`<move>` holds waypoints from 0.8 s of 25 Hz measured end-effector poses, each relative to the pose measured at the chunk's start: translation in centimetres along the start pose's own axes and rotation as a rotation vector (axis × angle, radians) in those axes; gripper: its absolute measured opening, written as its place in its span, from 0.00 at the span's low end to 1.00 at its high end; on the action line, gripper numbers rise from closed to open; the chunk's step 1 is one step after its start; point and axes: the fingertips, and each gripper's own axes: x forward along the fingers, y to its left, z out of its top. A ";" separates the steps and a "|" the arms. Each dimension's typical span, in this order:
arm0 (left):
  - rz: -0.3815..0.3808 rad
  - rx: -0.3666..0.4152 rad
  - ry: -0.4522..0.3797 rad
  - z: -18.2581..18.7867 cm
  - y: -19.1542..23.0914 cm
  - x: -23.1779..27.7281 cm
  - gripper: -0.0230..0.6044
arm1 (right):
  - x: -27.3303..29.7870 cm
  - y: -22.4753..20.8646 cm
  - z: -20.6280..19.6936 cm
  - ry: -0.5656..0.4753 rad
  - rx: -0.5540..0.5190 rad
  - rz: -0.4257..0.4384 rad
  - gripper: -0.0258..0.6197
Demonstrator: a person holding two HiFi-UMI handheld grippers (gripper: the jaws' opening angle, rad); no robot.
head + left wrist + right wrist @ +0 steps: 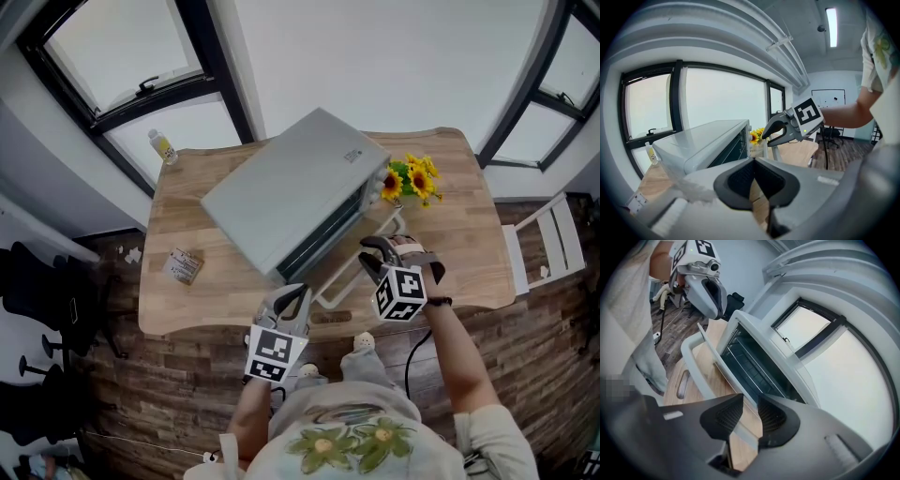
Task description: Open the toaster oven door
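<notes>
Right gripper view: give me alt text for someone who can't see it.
A white toaster oven stands with its glass door lowered open. The door's white rim passes between the right gripper's parted black jaws, apparently ungripped; the left gripper hovers above.

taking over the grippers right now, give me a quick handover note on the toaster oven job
Left gripper: shut and empty, held by the near edge of the table, clear of the oven.
Right gripper: jaws apart with the rim of the door between them; the pads do not seem to press on it.
Toaster oven: on the wooden table, front toward the person. The door is swung down, its white handle out over the near edge, and the racks inside are visible.
Done: the door is open.
Left: probably just draw the right gripper clear. I cannot tell whether the door is all the way down.
</notes>
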 end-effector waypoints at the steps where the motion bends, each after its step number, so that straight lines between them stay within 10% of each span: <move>1: -0.002 0.001 0.000 0.0 0.0 0.0 0.04 | -0.1 0.0 -0.1 -0.003 0.006 -0.005 0.19; 20: -0.009 0.002 0.006 -0.1 0.2 0.2 0.04 | -0.5 1.1 -1.0 0.004 0.029 -0.010 0.20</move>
